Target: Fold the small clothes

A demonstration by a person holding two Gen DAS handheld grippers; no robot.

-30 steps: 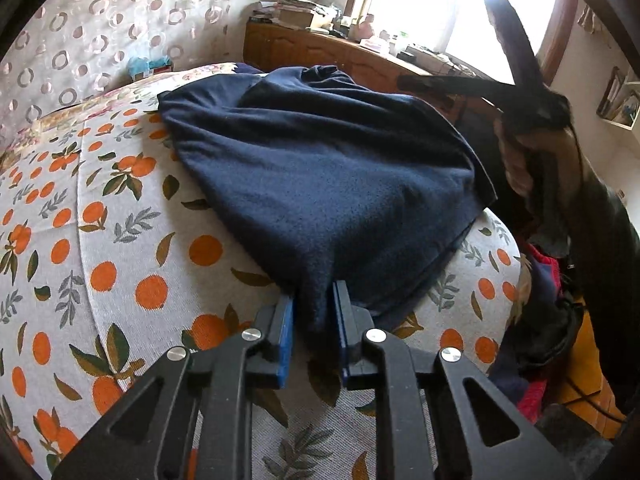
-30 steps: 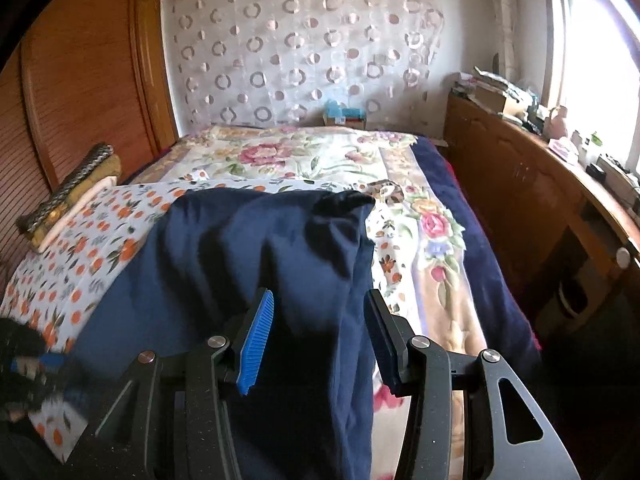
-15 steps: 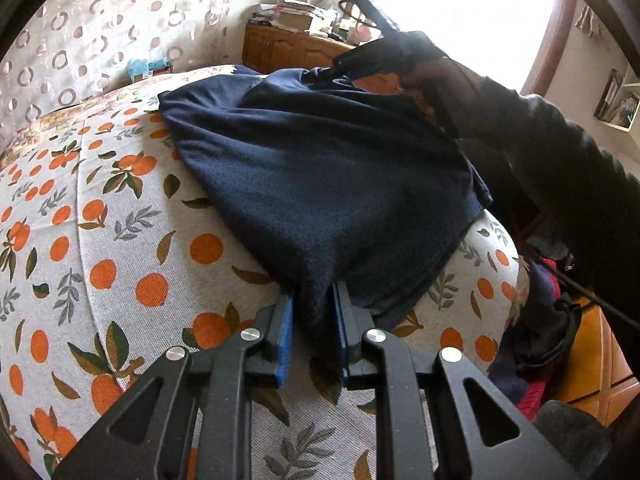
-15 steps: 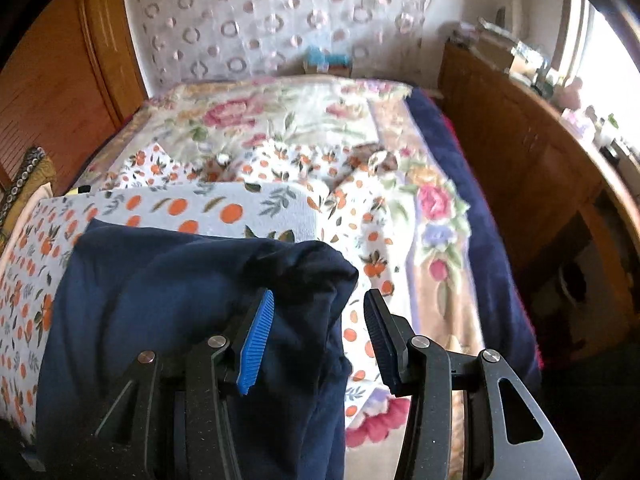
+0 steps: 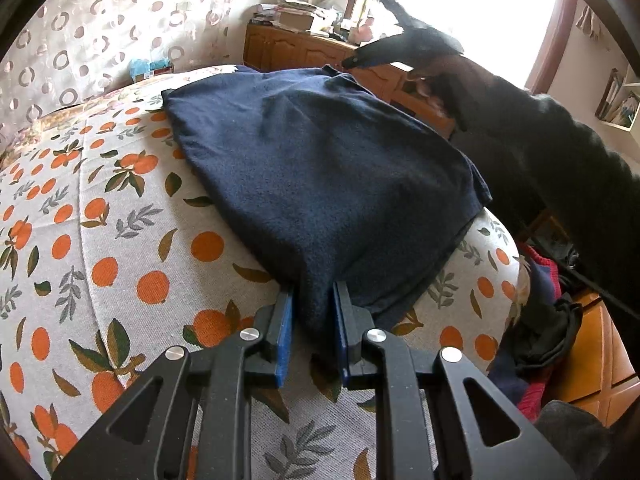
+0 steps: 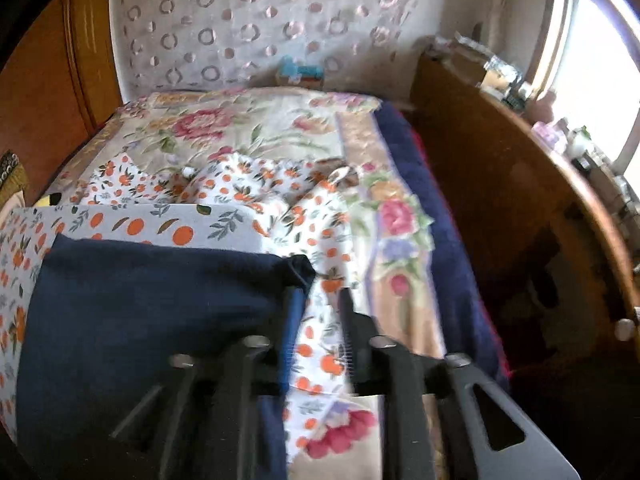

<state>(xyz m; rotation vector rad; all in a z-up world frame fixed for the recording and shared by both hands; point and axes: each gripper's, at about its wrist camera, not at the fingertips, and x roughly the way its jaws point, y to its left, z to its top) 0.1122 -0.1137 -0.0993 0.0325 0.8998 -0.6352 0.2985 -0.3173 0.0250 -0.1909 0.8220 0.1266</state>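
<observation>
The left gripper [image 5: 313, 328] pinches the near corner of the navy garment [image 5: 320, 168], which lies spread on the orange-print cover [image 5: 100, 240]; only this view shows the sleeve [image 5: 560, 152] reaching to the far corner. The right gripper [image 6: 318, 320] is opening, nothing between its fingers, the garment's edge just left; its own view is blurred; that grasp is out of sight.

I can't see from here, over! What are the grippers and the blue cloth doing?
Left gripper clamped on navy garment's near edge. Right gripper opening, nothing between its fingers. Garment flat on orange-print sheet. Nothing blocking.
</observation>
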